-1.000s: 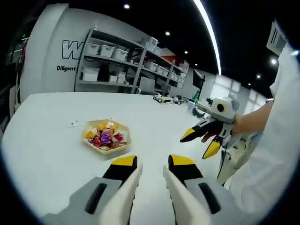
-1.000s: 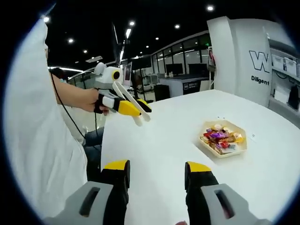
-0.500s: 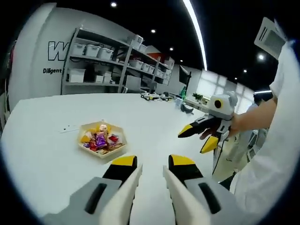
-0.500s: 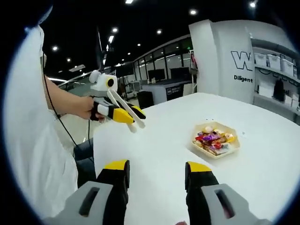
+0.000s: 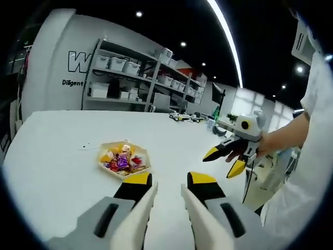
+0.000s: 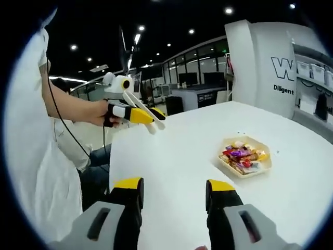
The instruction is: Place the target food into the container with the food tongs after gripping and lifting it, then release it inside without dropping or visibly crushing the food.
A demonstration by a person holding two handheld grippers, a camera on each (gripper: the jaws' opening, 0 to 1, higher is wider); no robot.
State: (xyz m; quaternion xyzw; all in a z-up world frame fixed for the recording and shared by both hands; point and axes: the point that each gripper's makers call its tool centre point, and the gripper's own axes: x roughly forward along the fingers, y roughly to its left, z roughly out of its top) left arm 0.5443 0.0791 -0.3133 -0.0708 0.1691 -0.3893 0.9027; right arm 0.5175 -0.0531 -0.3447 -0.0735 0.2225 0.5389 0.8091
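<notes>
1. White tongs (image 6: 140,112) are being clamped in the left gripper (image 5: 167,183), arms nearly together, tips empty, ready for picking.
2. Wrapped candies (image 5: 123,159) are being kept in a hexagonal tray (image 5: 106,148) on the table (image 5: 52,156), well ahead of both grippers.
3. Nothing is being held by the right gripper (image 6: 174,190), its jaws spread wide, probably kept free.
</notes>
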